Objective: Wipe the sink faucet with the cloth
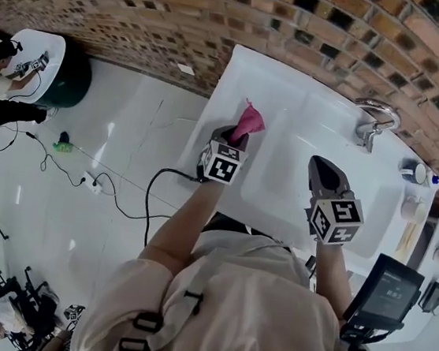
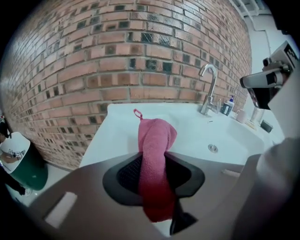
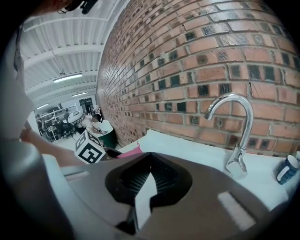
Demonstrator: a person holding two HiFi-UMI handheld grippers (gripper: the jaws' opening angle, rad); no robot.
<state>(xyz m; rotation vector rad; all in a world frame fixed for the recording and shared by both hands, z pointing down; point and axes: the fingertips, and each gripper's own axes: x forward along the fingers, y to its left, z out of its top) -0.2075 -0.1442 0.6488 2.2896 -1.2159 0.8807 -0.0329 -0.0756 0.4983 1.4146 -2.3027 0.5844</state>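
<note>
**Pink cloth gripped over the sink's left edge, well apart from the faucet**

The left gripper (image 1: 238, 138) has its 2 jaws clamped on the cloth (image 1: 249, 122), a pink terry fabric bunched into an upright fold with 1 small loop on top, over the left edge of the glossy white sink (image 1: 293, 92). The right gripper (image 1: 322, 169) is closed on nothing, above the front edge. The curved chrome faucet (image 1: 376, 118) stands at the back edge, by the brick wall (image 1: 223, 20).

We find the sink basin (image 1: 303, 169) open; the faucet (image 1: 375, 120) stands at its back by the brick wall (image 1: 223, 12), small containers (image 1: 415, 172) just right.
</note>
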